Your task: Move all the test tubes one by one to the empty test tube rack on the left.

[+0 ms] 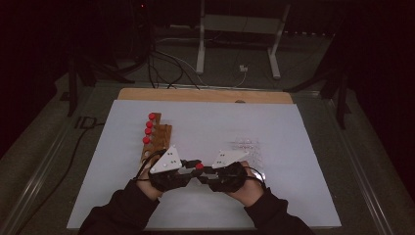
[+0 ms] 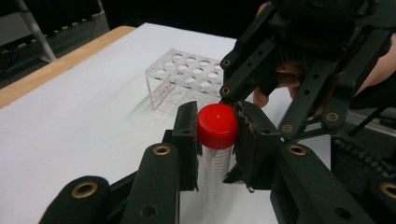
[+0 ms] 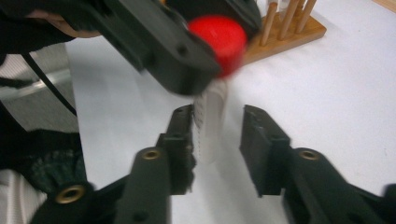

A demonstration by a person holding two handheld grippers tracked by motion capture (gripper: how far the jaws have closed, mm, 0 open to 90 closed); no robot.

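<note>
A clear tube with a red cap (image 2: 217, 125) is held upright just above the white sheet. My left gripper (image 2: 217, 127) is shut on the cap, one pad on each side of it. In the high view both grippers meet near the front middle, the left gripper (image 1: 192, 165) and the right gripper (image 1: 204, 171) tip to tip around the red cap (image 1: 199, 166). My right gripper (image 3: 218, 126) has its jaws around the tube's clear body (image 3: 211, 123). Its left pad is close to the tube and its right pad stands well apart, so it is open.
A wooden rack (image 1: 155, 139) with several red-capped tubes stands left of the hands; its pegs (image 3: 287, 18) rise behind the tube. A clear plastic rack (image 1: 247, 147) with empty holes (image 2: 187, 77) sits to the right. The white sheet (image 1: 210, 117) covers the table.
</note>
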